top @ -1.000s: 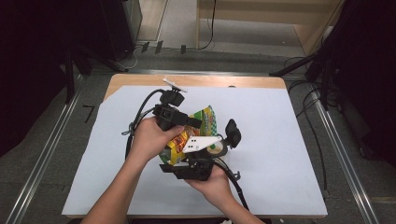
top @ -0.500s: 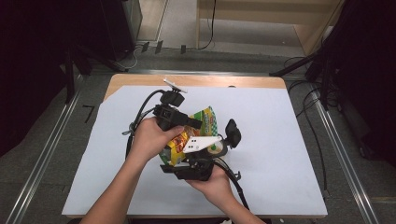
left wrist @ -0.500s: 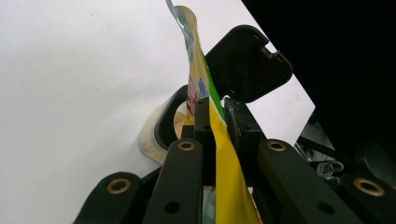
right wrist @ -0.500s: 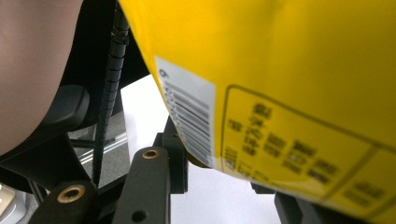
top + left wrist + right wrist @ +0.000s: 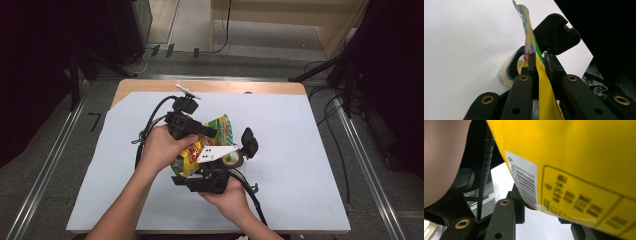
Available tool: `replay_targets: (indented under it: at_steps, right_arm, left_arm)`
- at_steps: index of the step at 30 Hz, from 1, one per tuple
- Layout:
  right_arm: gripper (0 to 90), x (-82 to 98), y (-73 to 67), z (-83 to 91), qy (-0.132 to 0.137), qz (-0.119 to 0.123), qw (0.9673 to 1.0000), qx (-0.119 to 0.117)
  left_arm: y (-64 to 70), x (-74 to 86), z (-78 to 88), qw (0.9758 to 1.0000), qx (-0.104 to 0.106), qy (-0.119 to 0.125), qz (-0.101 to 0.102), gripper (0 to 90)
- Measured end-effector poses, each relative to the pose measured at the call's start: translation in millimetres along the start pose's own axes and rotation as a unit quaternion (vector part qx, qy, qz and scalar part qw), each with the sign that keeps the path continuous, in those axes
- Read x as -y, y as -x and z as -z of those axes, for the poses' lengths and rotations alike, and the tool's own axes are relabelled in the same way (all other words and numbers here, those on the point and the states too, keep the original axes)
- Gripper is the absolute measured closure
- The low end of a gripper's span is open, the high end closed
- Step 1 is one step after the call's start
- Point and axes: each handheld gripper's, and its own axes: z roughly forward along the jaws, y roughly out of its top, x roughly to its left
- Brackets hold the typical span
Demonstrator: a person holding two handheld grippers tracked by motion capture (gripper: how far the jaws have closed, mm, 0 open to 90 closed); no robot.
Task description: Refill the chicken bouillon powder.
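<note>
High view: nothing has shifted; left gripper point(image 5: 212, 134) and right gripper point(image 5: 212, 172) both stay pinching the snack bag point(image 5: 220, 127), ready to pull.

Bag point(image 5: 579, 170) blurred up close, cut off top & right; print unreadable. Right gripper's point(image 5: 544, 216) far jaw mostly hidden behind it.

You are working in a lab or recording studio, not a home. Your bench point(image 5: 280, 90) is a plain wooden top under a white sheet point(image 5: 310, 165), set on a grey carpeted floor point(image 5: 55, 165). Metal rails point(image 5: 365, 155) run along the floor at 3 and 9 o'clock. Black cables point(image 5: 325, 100) trail at 2 o'clock, dark equipment stands point(image 5: 125, 30) at 11 o'clock, and plain wooden furniture point(image 5: 280, 15) at 12.
</note>
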Motion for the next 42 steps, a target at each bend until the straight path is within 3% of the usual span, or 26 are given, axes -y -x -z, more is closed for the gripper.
replay_targets:
  at_steps: [9, 18, 30, 42]
  right_arm:
    - [67.1, -1.2, -1.4, 2.3, 0.003, -0.009, 1.0000, 0.001]
    - [68.2, 1.6, -3.8, 1.4, 0.011, -0.037, 0.9992, 0.006]
    - [68.7, 2.9, -4.6, 2.3, 0.015, -0.039, 0.9991, 0.002]
    - [69.4, 3.8, -5.7, 1.3, 0.014, -0.038, 0.9992, 0.000]
  left_arm:
    - [0.7, -0.8, 0.9, 1.0000, 0.002, 0.002, 0.000, 83.6]
    - [5.3, -0.5, -0.2, 1.0000, 0.002, 0.002, -0.005, 83.6]
    - [8.7, -0.3, 2.4, 0.9997, -0.015, 0.007, -0.018, 86.7]
    - [7.4, 0.0, 3.5, 0.9997, -0.020, 0.007, -0.013, 87.1]
